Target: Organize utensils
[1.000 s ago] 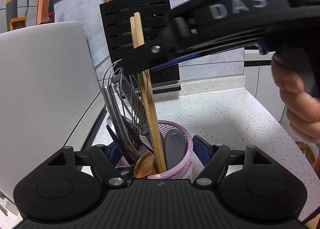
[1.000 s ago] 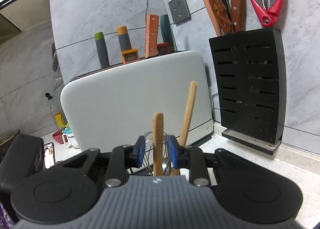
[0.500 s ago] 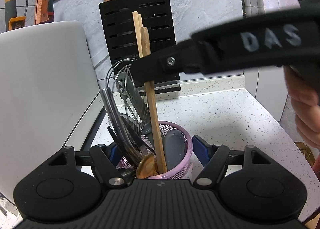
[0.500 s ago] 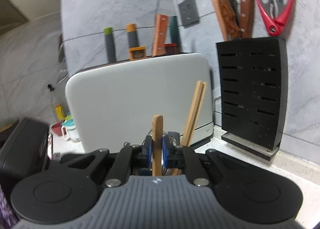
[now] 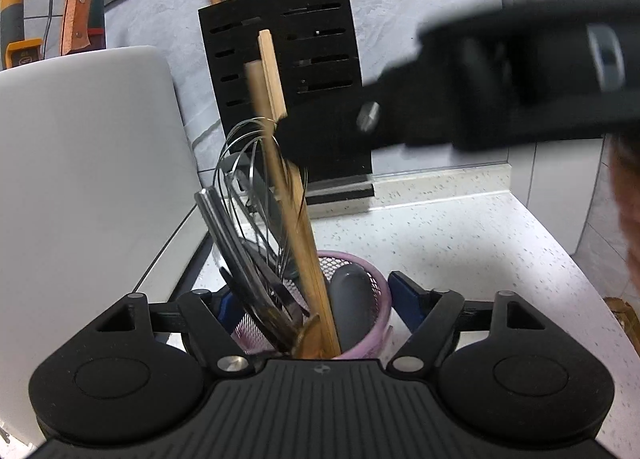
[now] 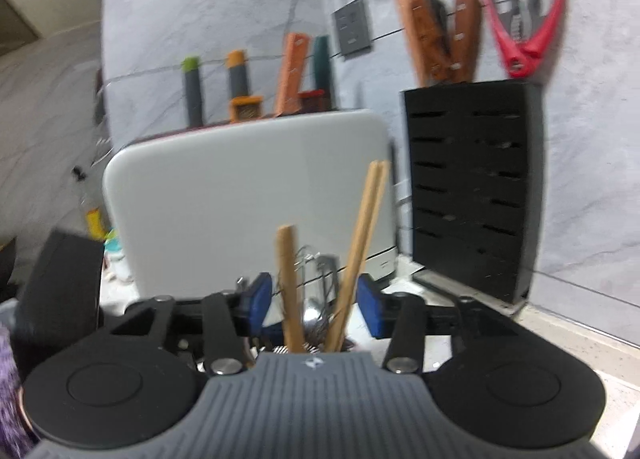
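We keep our forks, spoons and sticks in the pink cup (image 5: 372, 311) so they all stand up in 1 place. The cup sits on the white counter (image 5: 460, 243), close to the black knife block (image 5: 280, 99) and the big white box (image 5: 80, 187). A wooden spoon (image 6: 289, 287) stands in the cup, and it leans a little. The chopsticks (image 6: 360, 251) lean the other way beside it. A wire whisk (image 5: 248, 179) and some metal spoons lean toward the white box.

Our left gripper (image 5: 310, 303) is down low with 1 finger on each side of the cup, to keep it from tipping. Its fingers are opening now, and the right one stands a little off the cup's side.

Our right gripper (image 6: 315, 295) comes in higher, from the right, and points a little down. Its fingers are opening too. The wooden spoon and the chopsticks are between them, but the fingers do not touch them. We think the spoon is let go and is in its home.
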{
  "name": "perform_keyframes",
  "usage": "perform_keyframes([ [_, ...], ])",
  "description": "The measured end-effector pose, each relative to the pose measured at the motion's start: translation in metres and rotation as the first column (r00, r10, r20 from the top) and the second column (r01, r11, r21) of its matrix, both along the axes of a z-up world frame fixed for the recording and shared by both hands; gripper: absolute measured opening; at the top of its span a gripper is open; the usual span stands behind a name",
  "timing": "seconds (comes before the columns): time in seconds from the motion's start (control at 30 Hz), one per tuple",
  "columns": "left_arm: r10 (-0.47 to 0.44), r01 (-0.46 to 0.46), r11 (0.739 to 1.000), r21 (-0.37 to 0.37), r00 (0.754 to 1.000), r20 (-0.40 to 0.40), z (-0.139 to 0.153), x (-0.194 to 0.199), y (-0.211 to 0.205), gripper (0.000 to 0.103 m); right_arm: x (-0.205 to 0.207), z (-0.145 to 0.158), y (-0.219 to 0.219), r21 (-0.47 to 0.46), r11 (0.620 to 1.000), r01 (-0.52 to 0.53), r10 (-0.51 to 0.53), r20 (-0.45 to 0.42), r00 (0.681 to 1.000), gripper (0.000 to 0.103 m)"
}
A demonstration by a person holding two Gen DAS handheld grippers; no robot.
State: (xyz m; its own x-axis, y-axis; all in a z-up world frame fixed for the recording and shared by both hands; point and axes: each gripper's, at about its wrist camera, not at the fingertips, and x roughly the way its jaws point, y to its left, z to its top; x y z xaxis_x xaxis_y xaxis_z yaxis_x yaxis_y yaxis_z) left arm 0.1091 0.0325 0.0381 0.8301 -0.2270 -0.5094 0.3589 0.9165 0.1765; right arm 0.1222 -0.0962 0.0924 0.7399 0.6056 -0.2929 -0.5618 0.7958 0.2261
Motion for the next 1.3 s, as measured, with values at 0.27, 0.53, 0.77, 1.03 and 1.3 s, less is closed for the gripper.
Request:
perform_keyframes([
  [0.27, 0.026, -0.026, 0.997, -0.067, 1.0, 0.001, 0.008, -0.009, 0.004, 0.103, 0.0, 0.011, -0.04, 0.091, 0.984, 0.152, -0.15, -0.031, 0.988, 0.068],
  [0.53, 0.076, -0.069, 0.991, -0.115, 0.996, 0.055, 0.032, -0.052, 0.015, 0.103, -0.031, 0.013, -0.06, 0.062, 0.973, 0.223, -0.227, 0.048, 0.973, 0.082],
  [0.77, 0.179, -0.148, 0.968, -0.205, 0.974, 0.138, 0.049, -0.104, 0.029, 0.103, -0.061, 0.009, -0.059, 0.013, 0.974, 0.226, -0.226, 0.077, 0.971, 0.093],
  [1.03, 0.339, -0.318, 0.929, -0.186, 0.936, 0.091, 0.03, -0.12, 0.032, 0.103, -0.086, -0.021, -0.048, -0.103, 0.968, 0.23, -0.232, -0.005, 0.973, 0.098],
  [1.3, 0.41, -0.41, 0.906, -0.105, 0.912, -0.027, 0.003, -0.112, 0.023, 0.103, -0.091, -0.049, -0.047, -0.147, 0.958, 0.246, -0.267, -0.145, 0.953, 0.1],
])
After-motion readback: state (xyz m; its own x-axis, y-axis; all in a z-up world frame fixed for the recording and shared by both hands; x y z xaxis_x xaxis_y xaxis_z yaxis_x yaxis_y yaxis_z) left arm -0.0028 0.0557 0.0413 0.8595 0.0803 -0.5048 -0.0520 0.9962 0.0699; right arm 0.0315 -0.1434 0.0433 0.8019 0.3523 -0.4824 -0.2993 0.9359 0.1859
